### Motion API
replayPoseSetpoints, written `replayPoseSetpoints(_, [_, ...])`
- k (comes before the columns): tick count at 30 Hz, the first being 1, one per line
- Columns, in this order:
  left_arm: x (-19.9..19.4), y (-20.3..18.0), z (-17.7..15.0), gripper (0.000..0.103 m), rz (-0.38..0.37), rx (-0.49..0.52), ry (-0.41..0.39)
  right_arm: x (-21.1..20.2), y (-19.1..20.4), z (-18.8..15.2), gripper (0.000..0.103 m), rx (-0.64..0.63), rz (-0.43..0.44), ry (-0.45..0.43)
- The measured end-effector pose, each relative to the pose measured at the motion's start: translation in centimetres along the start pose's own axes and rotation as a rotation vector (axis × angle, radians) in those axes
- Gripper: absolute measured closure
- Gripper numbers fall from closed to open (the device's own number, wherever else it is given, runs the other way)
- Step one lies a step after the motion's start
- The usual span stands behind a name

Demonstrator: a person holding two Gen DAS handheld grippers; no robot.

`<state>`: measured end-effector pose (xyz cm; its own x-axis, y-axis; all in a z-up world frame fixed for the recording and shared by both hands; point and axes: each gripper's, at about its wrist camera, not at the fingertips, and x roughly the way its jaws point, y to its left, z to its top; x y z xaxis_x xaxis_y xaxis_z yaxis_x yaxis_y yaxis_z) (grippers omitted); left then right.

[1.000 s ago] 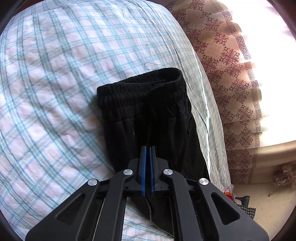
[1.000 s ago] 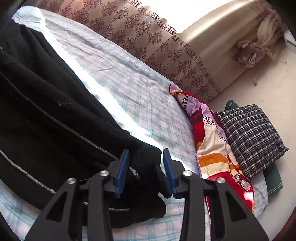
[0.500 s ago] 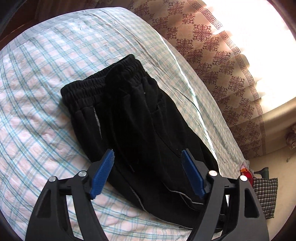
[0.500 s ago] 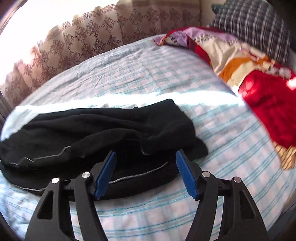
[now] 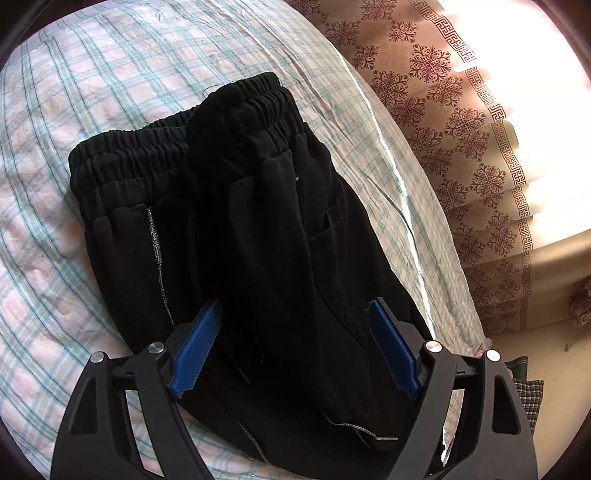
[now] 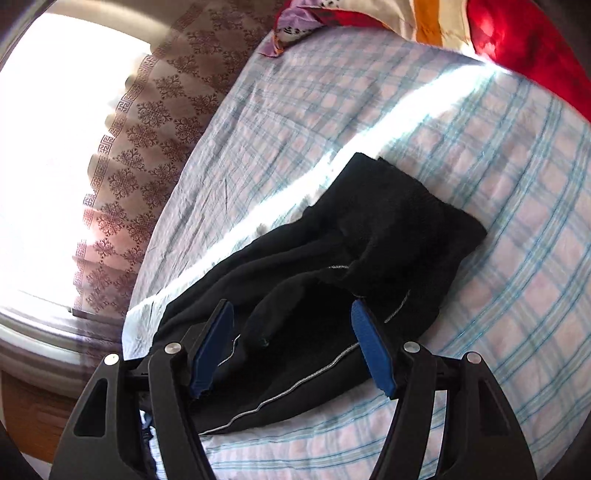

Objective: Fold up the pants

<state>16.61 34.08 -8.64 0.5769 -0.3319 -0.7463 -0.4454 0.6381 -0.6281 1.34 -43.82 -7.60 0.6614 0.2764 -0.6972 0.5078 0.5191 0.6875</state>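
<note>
Both grippers are off the cloth now: the left gripper, clamped tight a second ago, has just sprung its jaws wide and backs away with nothing between the blue pads, while the right gripper has rolled its view round and also stands wide, jaws slightly further apart than a second ago, hovering over the fabric rather than pinching it. So the black pants are released and lie on the checked bedsheet, folded lengthwise with one leg over the other, elastic waistband at the far end in the left view. From the right view the leg ends sit rumpled towards the far right, near the red patterned quilt. My read: the lengthwise fold is down, and a crosswise fold, cuffs to waistband, looks like the remaining job.
</note>
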Motion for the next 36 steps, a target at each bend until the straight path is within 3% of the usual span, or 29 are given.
replayPoseSetpoints(1, [0.4, 0.2, 0.2, 0.031, -0.003, -0.009, 0.007, 0.3, -0.3, 0.3, 0.037, 0.025, 0.006, -0.001])
replayPoseSetpoints(3, [1.4, 0.9, 0.5, 0.072, -0.002, -0.042, 0.033, 1.2, -1.0, 1.0, 0.037, 0.072, -0.02, -0.015])
replayPoseSetpoints(5, [2.0, 1.8, 0.5, 0.093, -0.023, -0.101, 0.05, 2.0, -1.6, 1.7, 0.04, 0.111, 0.005, -0.014])
replayPoseSetpoints(6, [2.1, 2.2, 0.5, 0.096, -0.038, -0.122, 0.052, 2.2, -1.6, 1.9, 0.05, 0.112, 0.0, -0.022])
replayPoseSetpoints(9, [1.2, 2.1, 0.2, 0.098, -0.041, -0.1, 0.031, 2.3, -0.5, 2.7, 0.091, 0.038, -0.063, -0.053])
replayPoseSetpoints(12, [-0.4, 1.2, 0.2, 0.098, -0.052, -0.069, 0.008, 0.4, 1.2, 3.1, 0.103, -0.076, -0.11, -0.126])
replayPoseSetpoints(16, [-3.2, 0.2, 0.0, 0.098, -0.068, -0.029, -0.02, -3.4, 2.0, 3.1, 0.103, -0.134, -0.136, -0.217])
replayPoseSetpoints(19, [-4.7, -0.2, -0.3, 0.098, -0.063, 0.014, -0.02, -4.5, 0.7, 2.7, 0.103, -0.105, -0.14, -0.203])
replayPoseSetpoints(21, [-4.9, 0.0, -0.7, 0.098, -0.04, 0.027, -0.005, -3.7, -0.3, 2.0, 0.102, -0.086, -0.14, -0.137])
replayPoseSetpoints(23, [-4.9, 0.5, -1.0, 0.098, -0.026, 0.022, 0.003, -2.7, -1.8, 1.1, 0.094, -0.028, -0.127, -0.072])
replayPoseSetpoints(25, [-4.8, 1.5, -1.2, 0.098, -0.021, 0.004, 0.009, -1.8, -2.6, 0.7, 0.068, 0.001, -0.127, -0.061])
replayPoseSetpoints(27, [-4.8, 2.2, -1.1, 0.098, -0.021, -0.008, 0.015, -1.2, -2.5, 1.0, 0.063, -0.012, -0.144, -0.08])
replayPoseSetpoints(30, [-4.8, 2.3, -1.0, 0.098, -0.024, -0.006, 0.015, -0.2, -2.1, 1.9, 0.062, -0.01, -0.143, -0.074])
replayPoseSetpoints(33, [-4.8, 2.0, -0.7, 0.098, -0.028, 0.002, 0.013, 1.2, -1.8, 2.6, 0.063, -0.027, -0.201, -0.056])
replayPoseSetpoints(35, [-4.6, 1.7, -0.5, 0.098, -0.029, -0.001, 0.013, 1.5, -1.5, 2.8, 0.078, -0.056, -0.266, -0.075])
replayPoseSetpoints(36, [-4.6, 1.6, -0.4, 0.098, -0.029, -0.004, 0.013, 1.4, -1.5, 2.8, 0.091, -0.059, -0.277, -0.083])
